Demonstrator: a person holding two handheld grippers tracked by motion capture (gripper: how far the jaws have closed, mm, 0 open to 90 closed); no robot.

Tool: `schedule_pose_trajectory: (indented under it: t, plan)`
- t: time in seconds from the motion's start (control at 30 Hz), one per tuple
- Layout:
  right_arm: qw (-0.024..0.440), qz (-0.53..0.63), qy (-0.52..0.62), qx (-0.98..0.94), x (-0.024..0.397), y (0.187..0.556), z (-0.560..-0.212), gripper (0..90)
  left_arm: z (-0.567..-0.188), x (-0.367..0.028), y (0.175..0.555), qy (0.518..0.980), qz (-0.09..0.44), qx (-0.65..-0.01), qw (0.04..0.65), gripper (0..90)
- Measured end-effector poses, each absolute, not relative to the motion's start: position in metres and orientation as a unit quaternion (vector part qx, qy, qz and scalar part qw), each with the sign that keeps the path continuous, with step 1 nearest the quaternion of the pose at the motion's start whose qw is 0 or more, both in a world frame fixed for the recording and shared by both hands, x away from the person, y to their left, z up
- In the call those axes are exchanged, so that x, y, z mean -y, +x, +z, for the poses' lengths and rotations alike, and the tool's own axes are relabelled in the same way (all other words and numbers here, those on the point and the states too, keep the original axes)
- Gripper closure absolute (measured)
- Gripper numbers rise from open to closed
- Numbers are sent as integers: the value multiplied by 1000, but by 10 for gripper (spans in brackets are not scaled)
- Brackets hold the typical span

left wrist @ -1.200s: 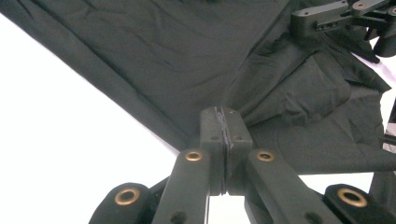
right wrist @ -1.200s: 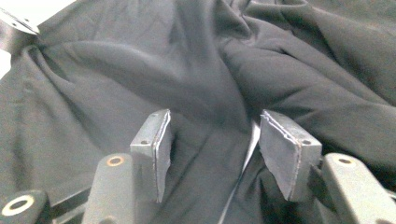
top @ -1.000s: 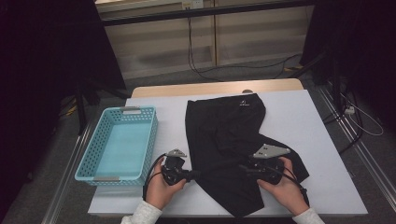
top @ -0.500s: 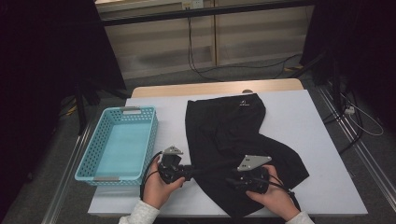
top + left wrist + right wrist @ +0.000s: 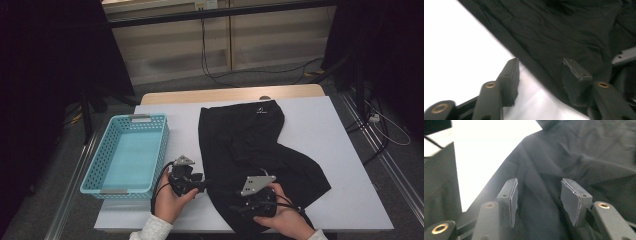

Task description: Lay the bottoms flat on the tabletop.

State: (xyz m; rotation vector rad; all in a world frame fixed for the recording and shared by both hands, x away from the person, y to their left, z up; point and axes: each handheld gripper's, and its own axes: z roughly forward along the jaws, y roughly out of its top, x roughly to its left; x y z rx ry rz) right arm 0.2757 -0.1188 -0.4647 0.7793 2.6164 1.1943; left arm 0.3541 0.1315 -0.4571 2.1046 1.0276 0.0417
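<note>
- White-topped table (image 5: 345, 150): I've got the black fabric garment (image 5: 250, 150) lying across its middle, waistband end with the small white logo at the far side, the rest running toward me and splaying to the right. Creased and half-folded at best; I'd judge the fold is early, most of it left.
- Light blue perforated plastic basket (image 5: 127, 156): sits left of the garment, apart from it, nothing in it. If the garment goes there, that step isn't done.
- Right gripper (image 5: 239, 208): over the near end of the garment, by the front table edge. In the right gripper view its jaws have just been opening and stand about half apart, cloth under them, pads not pressing on it. No grip.
- Left gripper (image 5: 204, 186): at the garment's near left edge. Jaws have just been opening, now moderately apart, straddling the hem line; one pad over white table, the other over cloth. Nothing pinched.
- Next as I read it: regrip the near end with both, then fold.
</note>
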Motion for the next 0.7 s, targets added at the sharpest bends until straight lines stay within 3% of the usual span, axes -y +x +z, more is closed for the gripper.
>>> schedule_pose_trajectory:
  t: [0.13,0.23,0.43,0.7]
  plan:
    - [96,400,285,-866,127,280,-461,446,-458,-130,354,829,18,-405,385,582]
    - [113,405,321,-848,143,287,-458,411,-458,-128,354,826,16,-415,381,690]
    - [155,386,369,-831,165,297,-461,428,-459,-128,356,824,7,-424,375,884]
    - [158,371,389,-828,174,301,-466,441,-453,-139,361,818,4,-440,370,900]
